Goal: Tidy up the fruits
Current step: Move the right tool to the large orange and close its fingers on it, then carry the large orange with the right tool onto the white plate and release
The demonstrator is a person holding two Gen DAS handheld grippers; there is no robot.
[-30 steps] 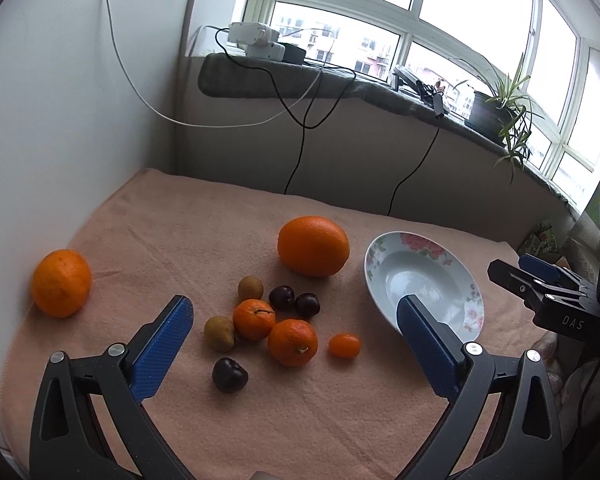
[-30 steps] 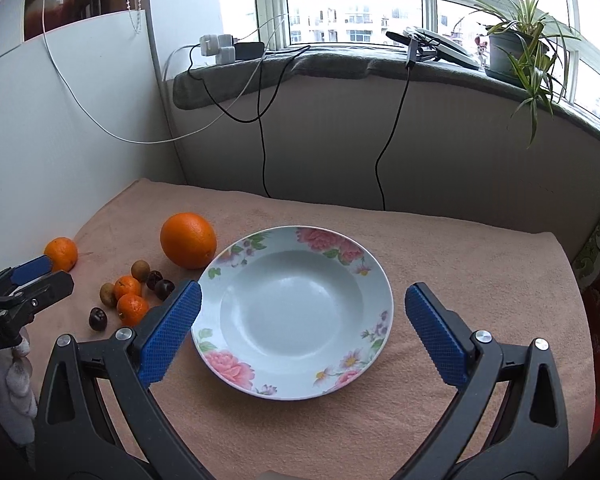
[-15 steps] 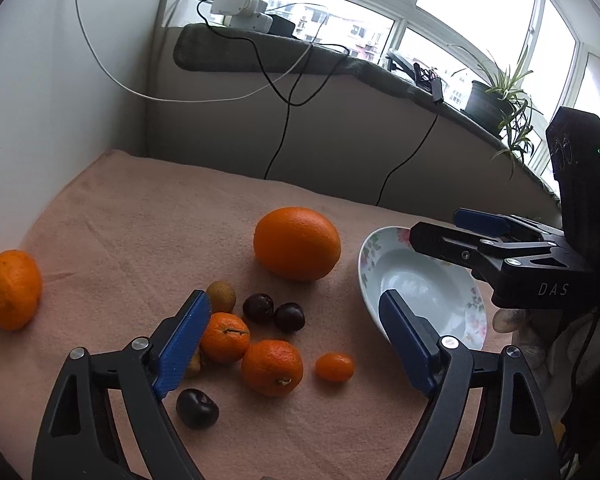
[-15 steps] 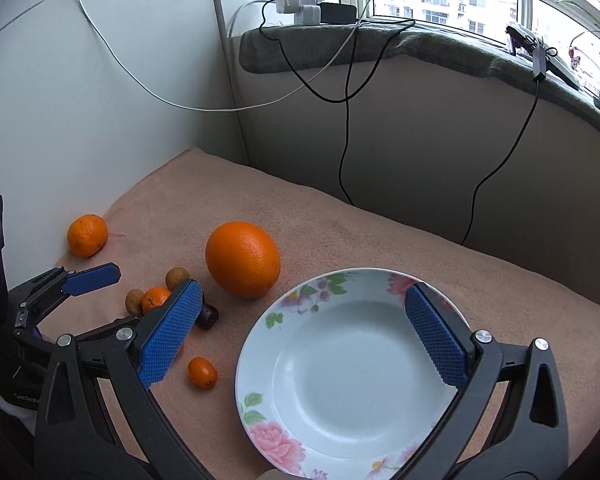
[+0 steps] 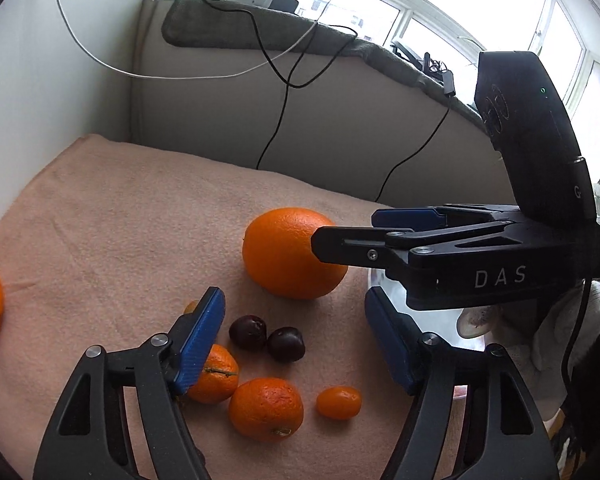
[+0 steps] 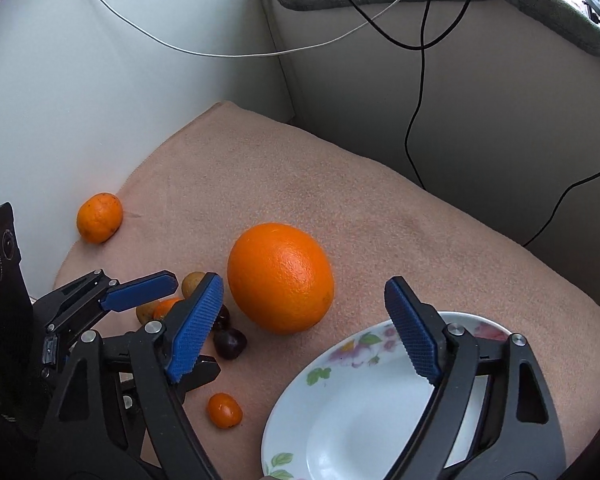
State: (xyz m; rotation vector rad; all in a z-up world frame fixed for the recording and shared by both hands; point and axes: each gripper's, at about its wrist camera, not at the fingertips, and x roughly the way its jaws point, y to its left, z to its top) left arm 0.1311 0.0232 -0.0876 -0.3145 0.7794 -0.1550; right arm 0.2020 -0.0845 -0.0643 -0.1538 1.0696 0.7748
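Observation:
A large orange [image 5: 292, 254] [image 6: 281, 278] lies on the peach cloth [image 5: 132, 216]. In front of it lie two dark plums [image 5: 266, 338], two tangerines [image 5: 266, 408], a small kumquat [image 5: 339, 402] [image 6: 224, 410] and kiwis [image 6: 192, 283]. Another orange [image 6: 99, 218] lies far left by the wall. The floral white plate [image 6: 360, 408] is empty at the right. My left gripper [image 5: 296, 342] is open over the small fruits. My right gripper [image 6: 304, 328] is open, its jaws level with the big orange on either side, above the plate's edge.
White wall [image 6: 80, 100] runs along the left and a grey ledge with black and white cables [image 6: 416, 92] along the back. The right gripper's body [image 5: 480, 256] crosses the left wrist view above the plate. Bare cloth lies behind the big orange.
Both grippers moved forward and lower toward the fruit cluster. The right gripper swung left from over the plate toward the large orange. No fruit has moved.

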